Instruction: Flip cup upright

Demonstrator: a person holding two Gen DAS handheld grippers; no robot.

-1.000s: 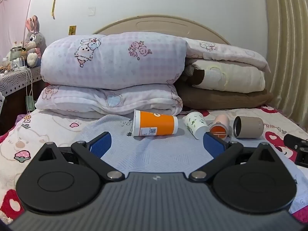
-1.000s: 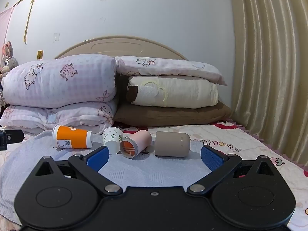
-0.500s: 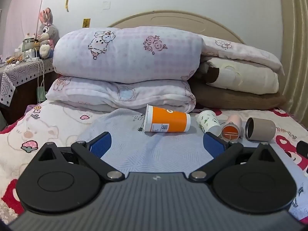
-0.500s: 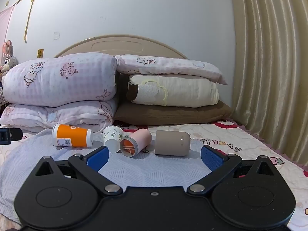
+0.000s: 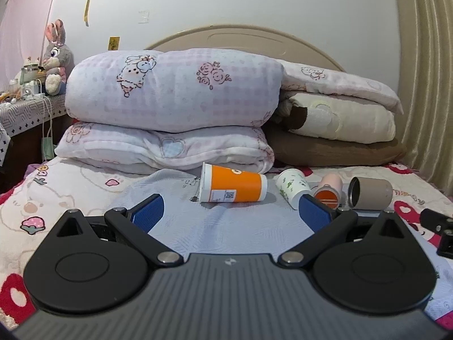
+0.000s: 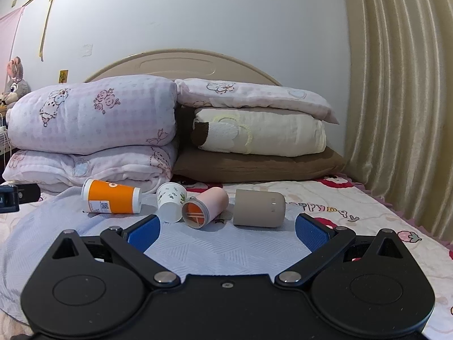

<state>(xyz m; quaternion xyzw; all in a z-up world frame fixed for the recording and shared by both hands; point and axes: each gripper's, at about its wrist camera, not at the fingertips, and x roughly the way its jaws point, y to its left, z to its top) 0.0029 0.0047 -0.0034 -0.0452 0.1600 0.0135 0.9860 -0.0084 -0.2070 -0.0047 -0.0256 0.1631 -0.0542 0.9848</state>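
Several cups lie on their sides in a row on a pale blue cloth [image 5: 226, 223] on the bed. From left: an orange and white paper cup [image 5: 232, 187] [image 6: 111, 197], a small white cup with green print [image 5: 293, 187] [image 6: 171, 202], a pink cup with an orange inside [image 5: 329, 191] [image 6: 205, 207], and a taupe cup [image 5: 371, 193] [image 6: 259, 208]. My left gripper [image 5: 230, 214] is open and empty, short of the orange cup. My right gripper [image 6: 226, 231] is open and empty, short of the pink and taupe cups.
Folded quilts and pillows [image 5: 175, 107] [image 6: 254, 130] are stacked against the headboard behind the cups. A curtain [image 6: 396, 99] hangs at the right. A bedside table with a plush rabbit [image 5: 55, 56] stands at the left. The other gripper's tip shows at the right edge [image 5: 438, 226].
The left gripper's view has shifted, with the cups now lower and a little further right in it. The right gripper has edged slightly closer. The cups have not moved.
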